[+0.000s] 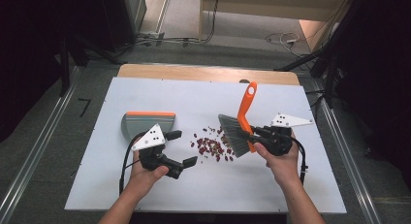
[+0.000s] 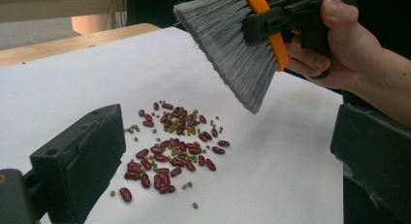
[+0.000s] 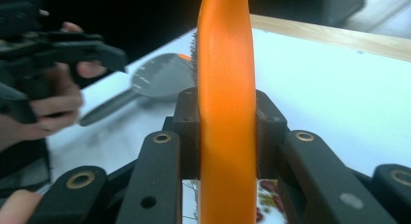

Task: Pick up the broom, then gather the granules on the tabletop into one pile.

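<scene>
High view: on the white table point(image 1: 145, 195), a grey dustpan point(image 1: 145, 123) with an orange rim lies left of scattered red beans point(image 1: 213, 145). Left gripper view: the left gripper point(image 2: 228, 151), jaws spread and empty, faces the beans beneath grey bristles point(image 2: 232, 44). Right gripper view: the right gripper point(image 3: 227, 117) clamps the brush's smooth orange handle point(image 3: 227, 88).

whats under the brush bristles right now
In the left gripper view the brush hangs clear of the white table, with bare surface below its bristle tips. The pile of red beans and small green ones lies beside that spot, uncovered. Nothing there is hidden.
</scene>
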A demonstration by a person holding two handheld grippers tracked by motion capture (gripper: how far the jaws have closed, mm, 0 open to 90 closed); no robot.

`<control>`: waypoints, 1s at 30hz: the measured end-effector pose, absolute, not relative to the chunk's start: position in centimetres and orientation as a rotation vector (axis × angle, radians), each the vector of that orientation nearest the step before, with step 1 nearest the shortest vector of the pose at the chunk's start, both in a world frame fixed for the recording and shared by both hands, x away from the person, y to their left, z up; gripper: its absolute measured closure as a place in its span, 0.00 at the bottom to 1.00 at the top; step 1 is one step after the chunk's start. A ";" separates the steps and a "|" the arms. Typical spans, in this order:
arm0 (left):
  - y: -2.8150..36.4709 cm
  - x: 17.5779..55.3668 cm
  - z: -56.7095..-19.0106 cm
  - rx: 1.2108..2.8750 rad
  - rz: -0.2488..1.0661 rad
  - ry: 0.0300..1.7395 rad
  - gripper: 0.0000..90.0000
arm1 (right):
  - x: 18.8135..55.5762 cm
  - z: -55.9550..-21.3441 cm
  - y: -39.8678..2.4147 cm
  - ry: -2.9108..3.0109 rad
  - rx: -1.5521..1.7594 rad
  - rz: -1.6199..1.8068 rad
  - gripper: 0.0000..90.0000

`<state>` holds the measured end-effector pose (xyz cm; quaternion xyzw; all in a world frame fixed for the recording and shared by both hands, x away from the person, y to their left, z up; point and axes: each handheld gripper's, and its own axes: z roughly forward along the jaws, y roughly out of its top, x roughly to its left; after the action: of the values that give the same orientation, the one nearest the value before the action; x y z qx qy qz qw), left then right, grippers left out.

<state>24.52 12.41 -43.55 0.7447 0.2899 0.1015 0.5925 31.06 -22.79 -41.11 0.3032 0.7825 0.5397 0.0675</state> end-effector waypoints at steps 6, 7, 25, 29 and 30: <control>13.0 24.3 -43.7 1.748 0.250 0.674 0.00 | 31.6 -41.1 -23.7 2.358 0.992 1.614 0.76; 13.1 24.3 -43.7 1.745 0.253 0.677 0.00 | 31.8 -41.1 -23.9 2.347 1.007 1.614 0.76; 14.8 23.7 -43.7 1.726 0.294 0.721 0.00 | 32.8 -40.7 -25.6 2.290 1.123 1.413 0.76; 15.5 23.2 -43.7 1.736 0.321 0.729 0.00 | 33.2 -40.5 -25.8 2.282 1.136 1.312 0.76; 15.7 23.1 -43.8 1.738 0.327 0.731 0.00 | 33.2 -40.5 -25.8 2.282 1.136 1.312 0.76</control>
<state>23.13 15.74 -43.78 0.7424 0.3121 0.1398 0.5761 33.25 -25.80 -40.54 0.3924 0.7885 0.4532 0.1371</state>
